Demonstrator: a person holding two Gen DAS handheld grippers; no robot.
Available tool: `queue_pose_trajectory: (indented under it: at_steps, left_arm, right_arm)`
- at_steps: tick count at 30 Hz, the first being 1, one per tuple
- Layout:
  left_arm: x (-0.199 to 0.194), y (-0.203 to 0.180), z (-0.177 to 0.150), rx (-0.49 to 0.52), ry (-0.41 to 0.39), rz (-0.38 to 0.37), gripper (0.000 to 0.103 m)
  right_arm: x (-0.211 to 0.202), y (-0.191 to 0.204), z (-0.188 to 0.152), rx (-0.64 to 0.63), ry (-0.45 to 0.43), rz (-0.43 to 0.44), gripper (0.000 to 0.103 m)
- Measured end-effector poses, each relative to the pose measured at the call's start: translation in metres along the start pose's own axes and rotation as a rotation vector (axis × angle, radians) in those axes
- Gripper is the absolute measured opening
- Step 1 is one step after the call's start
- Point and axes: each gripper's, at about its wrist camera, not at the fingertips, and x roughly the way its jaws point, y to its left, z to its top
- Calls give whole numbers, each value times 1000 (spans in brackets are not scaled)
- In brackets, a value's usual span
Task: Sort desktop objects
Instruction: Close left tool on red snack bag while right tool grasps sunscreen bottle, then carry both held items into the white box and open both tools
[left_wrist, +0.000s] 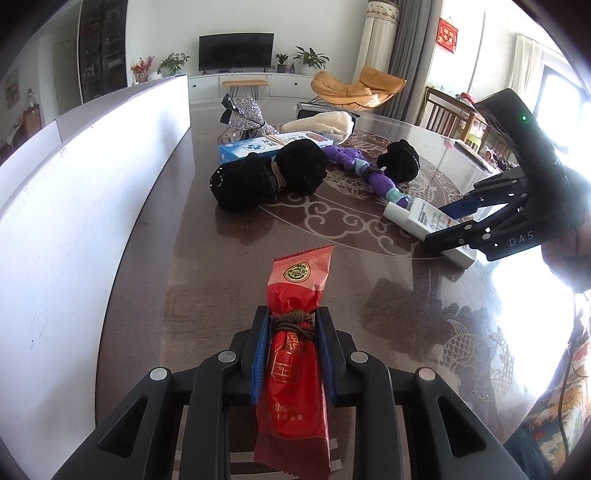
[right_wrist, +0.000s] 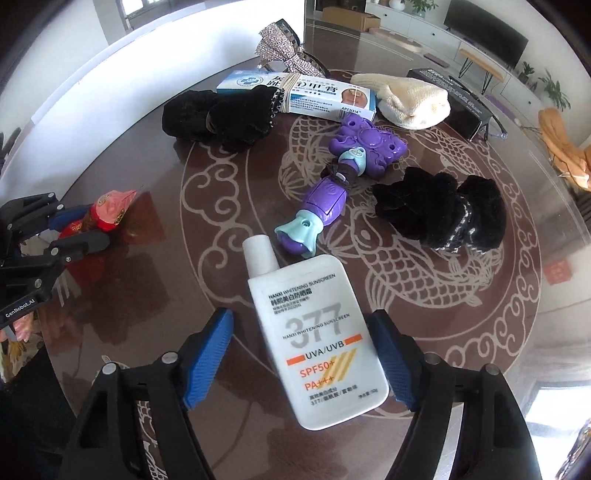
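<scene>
My left gripper (left_wrist: 293, 314) is shut on a red snack packet (left_wrist: 297, 277) tied round with a brown cord, and holds it just over the dark table (left_wrist: 177, 280). In the right wrist view the same packet (right_wrist: 110, 214) shows at the far left in that gripper (right_wrist: 88, 226). A white sunscreen bottle (right_wrist: 317, 339) lies flat on the table, cap pointing away. My right gripper (right_wrist: 301, 321) straddles its lower half from above. Its left pad stands clear of the bottle and its right pad is at the bottle's edge. The left wrist view shows the right gripper (left_wrist: 437, 226) over the bottle (left_wrist: 415, 218).
Beyond the bottle lie a purple toy (right_wrist: 332, 192), two black velvet scrunchies (right_wrist: 439, 214) (right_wrist: 218, 110), a blue-white medicine box (right_wrist: 314, 94), a cream cloth (right_wrist: 413, 99), a rhinestone bow (right_wrist: 277, 48) and a black box (right_wrist: 458, 99). A white board (left_wrist: 74, 221) borders the table's left side.
</scene>
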Motion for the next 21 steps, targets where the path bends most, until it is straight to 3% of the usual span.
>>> queue_pose_trajectory:
  at_steps: [5,12,17,21]
  left_arm:
    - [-23,4,0,-47,-53,-38,24]
    - [-108,38,30,-118,-216,-70,24]
    - [-164,111,49,-209,-301,33,24]
    - [-172,181,49,-298,-260,156,24]
  right_arm:
    - [-26,1,2,47,7,-20,52]
    - [-101,29,25,111,-150,41,52]
    - [-138,95,72,99,-306,148,52]
    - [-135,155,119,93,-391,248,52]
